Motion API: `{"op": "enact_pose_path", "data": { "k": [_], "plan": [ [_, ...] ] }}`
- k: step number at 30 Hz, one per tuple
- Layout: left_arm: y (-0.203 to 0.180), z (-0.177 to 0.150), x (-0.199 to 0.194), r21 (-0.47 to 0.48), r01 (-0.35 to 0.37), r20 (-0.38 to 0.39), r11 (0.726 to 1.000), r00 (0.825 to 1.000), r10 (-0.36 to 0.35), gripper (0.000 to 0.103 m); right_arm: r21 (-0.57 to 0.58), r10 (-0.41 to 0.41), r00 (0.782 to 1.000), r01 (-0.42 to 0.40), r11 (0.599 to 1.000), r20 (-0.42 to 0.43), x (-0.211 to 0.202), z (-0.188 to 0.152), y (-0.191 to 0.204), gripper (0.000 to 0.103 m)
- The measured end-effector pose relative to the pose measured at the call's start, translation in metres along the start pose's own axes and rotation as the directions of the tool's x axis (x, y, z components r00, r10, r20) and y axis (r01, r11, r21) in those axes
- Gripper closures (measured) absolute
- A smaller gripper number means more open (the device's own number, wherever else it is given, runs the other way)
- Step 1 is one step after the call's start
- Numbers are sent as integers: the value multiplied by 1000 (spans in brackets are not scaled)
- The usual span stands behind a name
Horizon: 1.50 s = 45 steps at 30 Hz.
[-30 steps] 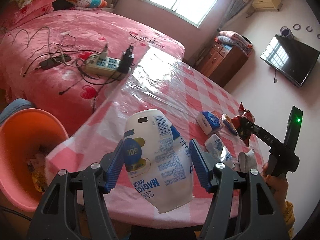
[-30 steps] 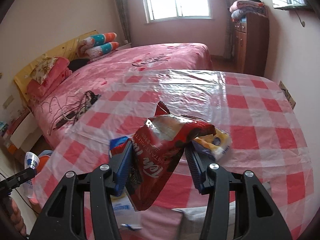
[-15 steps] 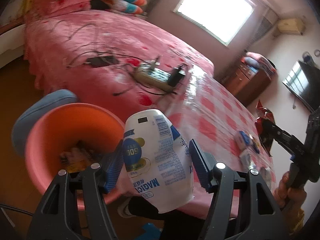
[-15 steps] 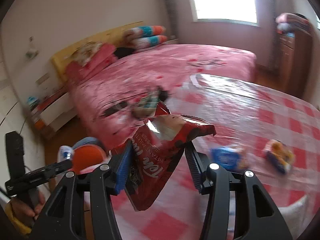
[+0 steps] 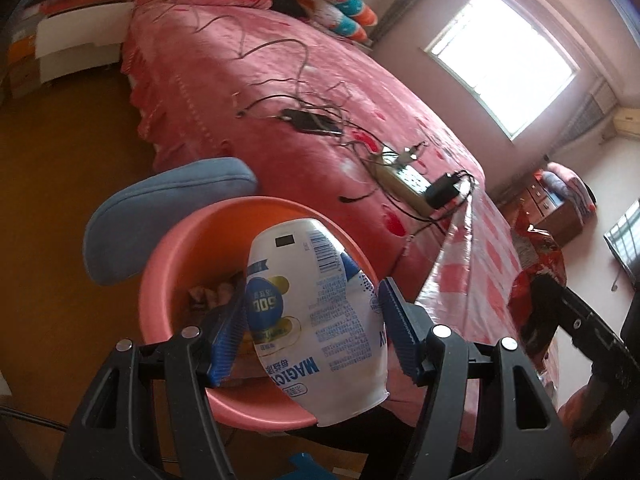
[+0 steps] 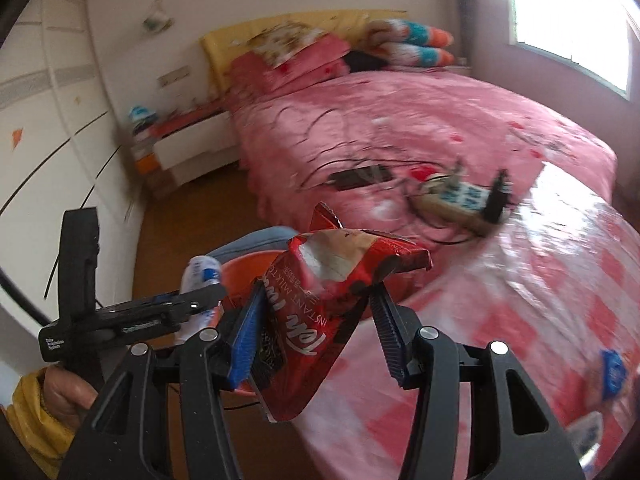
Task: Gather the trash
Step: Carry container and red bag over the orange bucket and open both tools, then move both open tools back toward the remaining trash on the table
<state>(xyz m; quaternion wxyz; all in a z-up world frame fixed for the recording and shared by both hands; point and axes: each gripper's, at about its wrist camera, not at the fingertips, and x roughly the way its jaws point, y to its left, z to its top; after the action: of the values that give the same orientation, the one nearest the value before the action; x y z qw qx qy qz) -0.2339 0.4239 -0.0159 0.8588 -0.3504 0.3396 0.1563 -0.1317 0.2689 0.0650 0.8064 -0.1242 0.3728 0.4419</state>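
Observation:
My left gripper (image 5: pixel 312 320) is shut on a white plastic bottle (image 5: pixel 316 312) with blue print and holds it over the orange bin (image 5: pixel 176 264), which has some trash inside. My right gripper (image 6: pixel 316 320) is shut on a red snack bag (image 6: pixel 320 300) and holds it just right of the bin (image 6: pixel 240 268), near the table's edge. The left gripper with the bottle also shows in the right wrist view (image 6: pixel 200 292). The red bag shows at the right of the left wrist view (image 5: pixel 540 264).
A table with a pink checked cloth (image 6: pixel 520 300) carries small blue and white packets (image 6: pixel 612 372). A pink bed (image 5: pixel 280 92) holds cables and a power strip (image 5: pixel 408 176). A blue cushion (image 5: pixel 160 208) lies behind the bin on the brown floor.
Both grippers have swung left from the table toward the bin. The bottle now hangs over the bin's opening and the red bag has come up beside it.

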Motion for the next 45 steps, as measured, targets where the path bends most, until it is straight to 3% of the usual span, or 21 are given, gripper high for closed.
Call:
{"op": "enact_pose_path", "data": {
  "k": [7,9,10,15,21,27,39,45],
  "plan": [
    [13,1,6,-31,-18,1,999,1000,19,37,-54,18,999,-20,998,-44,35,4,26,46],
    [16,0,9,-31,-52,-5,998,999,52,27,-56,10,999,-12,998,-49,41,0,26,25],
    [18,-1,10,-33,-77,-6,996,997,77,18,-38,9,999,-11,999,-40,41,-1,23,21],
    [18,-4,11,-14,-120,-10,993,993,120,16,35,-21,999,20,999,33,14,-7,5,12],
    [6,-7,5,28,-110,-6,994,994,110,16,76,-132,985,124,989,108,-29,-20,-20,12],
    [-18,-11,3,86,-80,-3,993,997,81,16,114,-217,968,203,973,129,-57,-44,-43,11],
    [-87,-26,1,202,-43,-44,978,998,53,15,158,-314,931,288,945,183,-99,-92,-81,11],
    [-121,-38,0,261,-41,-55,964,997,58,14,203,-323,920,280,938,223,-117,-107,-99,11]
  ]
}}
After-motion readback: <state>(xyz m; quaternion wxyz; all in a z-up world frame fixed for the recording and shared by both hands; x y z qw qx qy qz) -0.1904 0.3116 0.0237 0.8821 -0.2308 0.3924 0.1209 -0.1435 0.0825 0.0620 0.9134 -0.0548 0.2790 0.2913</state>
